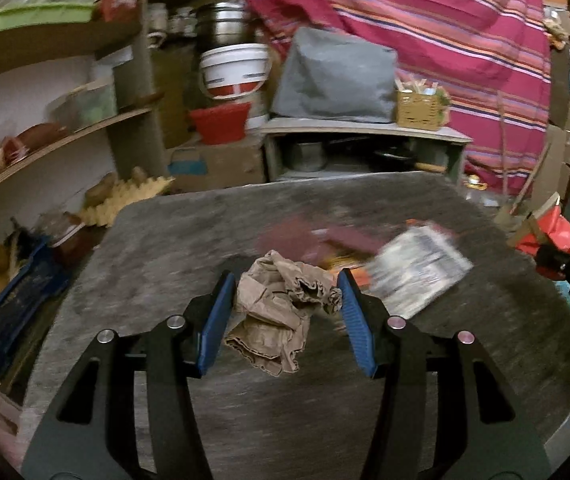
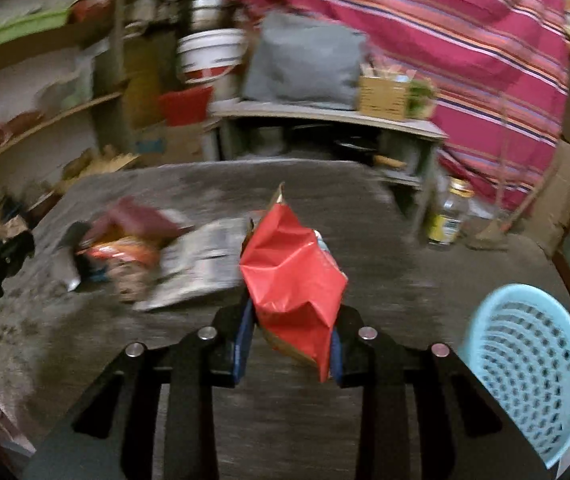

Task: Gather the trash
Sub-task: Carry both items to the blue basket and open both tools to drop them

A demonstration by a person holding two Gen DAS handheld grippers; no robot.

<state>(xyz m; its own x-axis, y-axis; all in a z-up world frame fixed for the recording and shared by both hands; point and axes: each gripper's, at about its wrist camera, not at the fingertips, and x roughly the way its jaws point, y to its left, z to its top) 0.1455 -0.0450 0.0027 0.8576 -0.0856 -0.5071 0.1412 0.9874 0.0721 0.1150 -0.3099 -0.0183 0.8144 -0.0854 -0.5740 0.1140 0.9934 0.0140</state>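
My left gripper is shut on a crumpled brown paper and holds it just above the dark grey table. My right gripper is shut on a red snack wrapper, held above the table; it also shows at the right edge of the left wrist view. A pile of trash lies on the table: a silver printed wrapper, also seen from the right wrist, a maroon wrapper and an orange wrapper. A light blue perforated basket stands at the table's right.
Shelves with bags and a blue crate stand at the left. Behind the table are a white bucket, a red tub, a low cabinet with a grey cover and a striped pink cloth. A glass jar stands at the right.
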